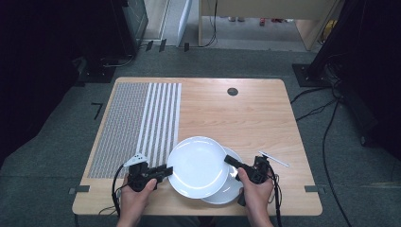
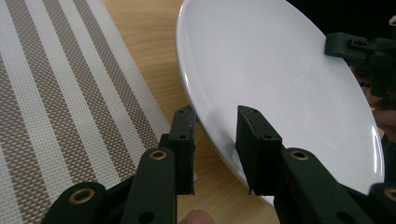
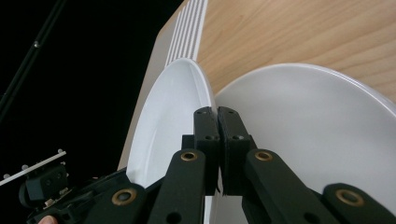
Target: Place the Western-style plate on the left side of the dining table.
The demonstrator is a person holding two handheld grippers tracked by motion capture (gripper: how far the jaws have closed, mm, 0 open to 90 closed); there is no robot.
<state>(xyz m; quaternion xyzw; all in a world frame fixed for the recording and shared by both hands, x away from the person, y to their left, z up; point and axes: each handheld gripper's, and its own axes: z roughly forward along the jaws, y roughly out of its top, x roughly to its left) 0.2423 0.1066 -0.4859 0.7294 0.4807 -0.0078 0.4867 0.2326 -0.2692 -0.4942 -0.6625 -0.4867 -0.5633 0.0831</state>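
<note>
Plate, the upper of two white ones, is at the near middle of the table, partly over the lower plate and, by the gripper views, tilted off it. The right gripper is closed tight on its right rim, probably to lift that side. The left gripper has its jaws apart around the left rim, one above and one below, not yet pinching; it seems ready to take hold. A striped mat lies just to the left.

Grey carpet floor (cables trailing), pale wooden furniture, dark surroundings
</note>
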